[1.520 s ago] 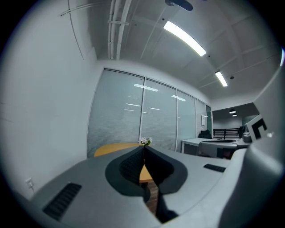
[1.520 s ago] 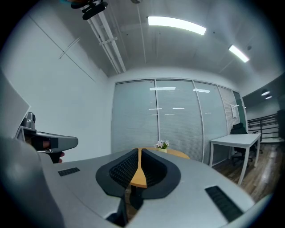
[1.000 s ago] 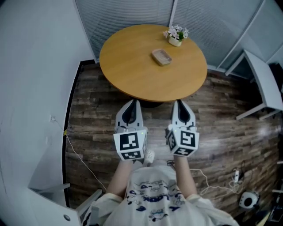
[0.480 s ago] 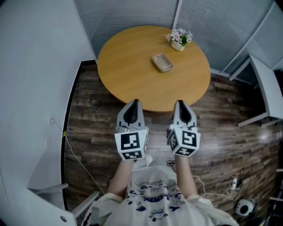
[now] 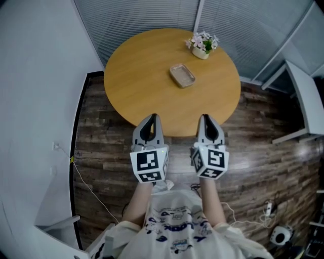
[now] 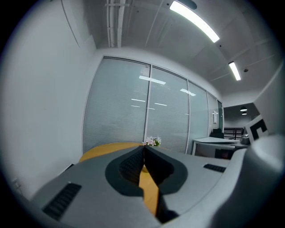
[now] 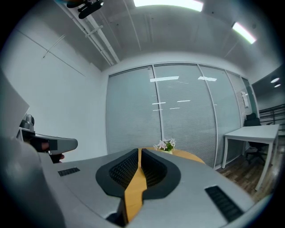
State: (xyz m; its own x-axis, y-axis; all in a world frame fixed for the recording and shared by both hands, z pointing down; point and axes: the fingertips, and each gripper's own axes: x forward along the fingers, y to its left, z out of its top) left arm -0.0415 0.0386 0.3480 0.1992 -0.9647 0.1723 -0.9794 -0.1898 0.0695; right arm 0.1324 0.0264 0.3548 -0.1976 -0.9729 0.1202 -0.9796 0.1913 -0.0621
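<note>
Both grippers are held side by side at the near edge of a round wooden table [image 5: 142, 86]. My left gripper [image 5: 150, 118] is shut and empty, its jaw tips meeting in front of the table [image 6: 107, 149]. My right gripper [image 5: 207, 118] is likewise shut with nothing between its jaws. A small shallow tan tray [image 5: 182, 75] lies near the table's middle, well beyond both grippers. A little pot of pale flowers [image 5: 201, 43] stands at the table's far right; the flowers [image 6: 152, 141] [image 7: 165, 145] show just above the jaw tips in both gripper views.
Frosted glass partition [image 5: 152, 15] runs behind the table, a white wall [image 5: 35, 101] to the left. A white desk [image 5: 304, 96] [image 7: 249, 133] stands to the right. Cables [image 5: 238, 207] and a small device [image 5: 281, 233] lie on the wood floor at lower right.
The table has come closer: both grippers now reach its near edge, and the tray and flowers sit slightly nearer. Both grippers stay shut.
</note>
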